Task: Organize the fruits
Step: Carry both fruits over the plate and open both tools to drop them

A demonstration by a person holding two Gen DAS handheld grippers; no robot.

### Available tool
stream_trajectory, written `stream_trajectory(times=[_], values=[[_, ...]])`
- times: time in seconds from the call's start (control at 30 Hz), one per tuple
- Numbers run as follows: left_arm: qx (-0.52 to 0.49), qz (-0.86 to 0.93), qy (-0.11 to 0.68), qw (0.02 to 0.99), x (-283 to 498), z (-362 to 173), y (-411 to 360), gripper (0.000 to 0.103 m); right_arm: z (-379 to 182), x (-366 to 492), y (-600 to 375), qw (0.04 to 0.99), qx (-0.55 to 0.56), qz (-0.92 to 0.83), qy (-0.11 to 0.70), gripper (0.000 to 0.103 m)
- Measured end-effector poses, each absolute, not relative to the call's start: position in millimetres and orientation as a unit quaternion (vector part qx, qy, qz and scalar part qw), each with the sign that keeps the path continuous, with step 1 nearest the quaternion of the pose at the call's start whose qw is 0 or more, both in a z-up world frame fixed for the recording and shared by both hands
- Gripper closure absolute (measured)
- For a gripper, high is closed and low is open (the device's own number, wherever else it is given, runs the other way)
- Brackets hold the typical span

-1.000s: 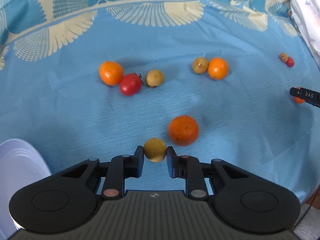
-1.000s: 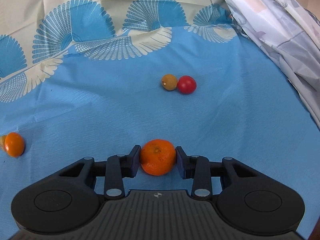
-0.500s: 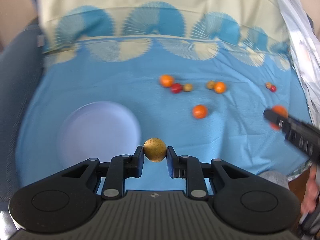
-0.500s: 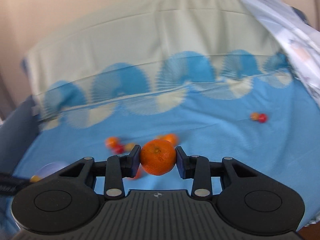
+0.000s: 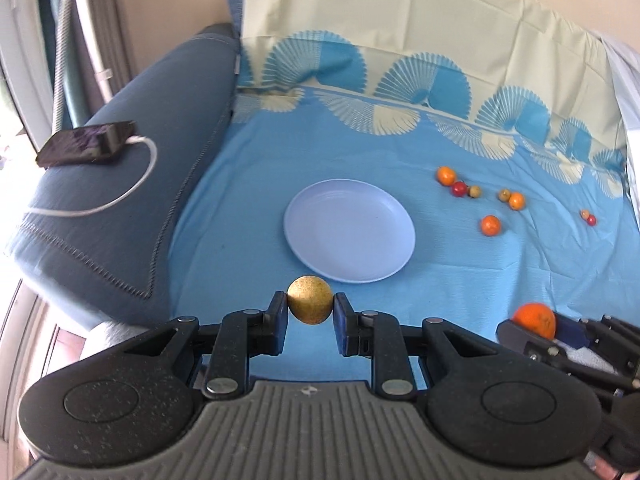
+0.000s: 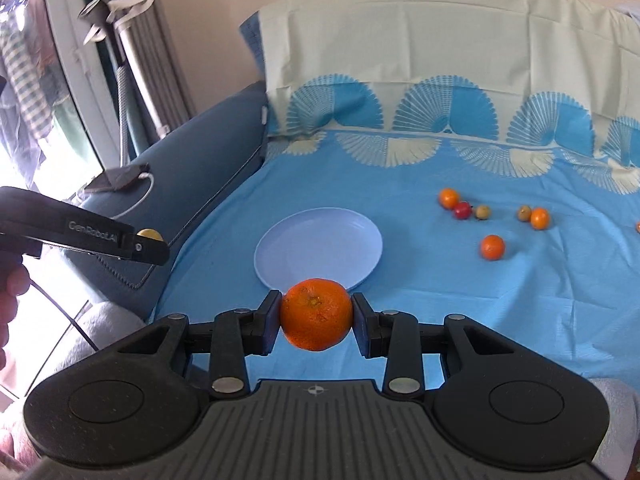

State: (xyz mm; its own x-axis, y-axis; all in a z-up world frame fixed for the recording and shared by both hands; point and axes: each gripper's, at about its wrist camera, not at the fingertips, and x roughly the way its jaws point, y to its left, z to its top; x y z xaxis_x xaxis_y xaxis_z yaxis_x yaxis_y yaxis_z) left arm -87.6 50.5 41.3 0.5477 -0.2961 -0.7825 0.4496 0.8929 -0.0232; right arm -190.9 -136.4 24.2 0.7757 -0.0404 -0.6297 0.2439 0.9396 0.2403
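Now, line by line:

Left gripper (image 5: 310, 314): black two-finger tool, its pads clamped on a small round yellow-brown fruit (image 5: 310, 299), held in the air just short of the plate's near rim.

Right gripper (image 6: 316, 320): same black build, fingers closed tight on a round orange tangerine (image 6: 316, 314), which also hangs near the plate's near edge.

Plate: a round pale lilac plastic plate (image 5: 316, 216) lies flat on the light blue cloth with fan-pattern border (image 5: 256, 184); nothing lies in it.

Loose fruit: to the right of the plate, well apart from it, sit an orange fruit, a small red tomato-like fruit (image 5: 459, 189) and a little yellow-brown one in a row; a second yellow-brown and orange pair beyond; a lone orange fruit (image 5: 490, 225) nearer.

Only in the left wrist view: a tiny yellow and red pair (image 5: 588, 217) at the far right of the cloth, and the dark phone (image 5: 86, 143) with white cable seen plainly on the blue sofa arm (image 5: 132, 184).

Only in the right wrist view: the left gripper from the side, lettered on its body, the yellow fruit peeping above its finger, and part of a bare hand (image 6: 12, 288) at the left edge.
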Motion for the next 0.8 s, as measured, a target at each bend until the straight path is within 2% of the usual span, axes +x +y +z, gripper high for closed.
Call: stream_trajectory(times=[0.3, 0.8], values=[[0.049, -0.209, 0.422, 0.881, -98, 42, 82, 0.077, 38, -200, -104, 0.938, 0.123, -0.085, 0.312, 0.064], [0.042, -0.205, 0.429, 0.879, -83, 34, 83, 0.077, 34, -192, -104, 0.933, 0.123, -0.094, 0.325, 0.064]])
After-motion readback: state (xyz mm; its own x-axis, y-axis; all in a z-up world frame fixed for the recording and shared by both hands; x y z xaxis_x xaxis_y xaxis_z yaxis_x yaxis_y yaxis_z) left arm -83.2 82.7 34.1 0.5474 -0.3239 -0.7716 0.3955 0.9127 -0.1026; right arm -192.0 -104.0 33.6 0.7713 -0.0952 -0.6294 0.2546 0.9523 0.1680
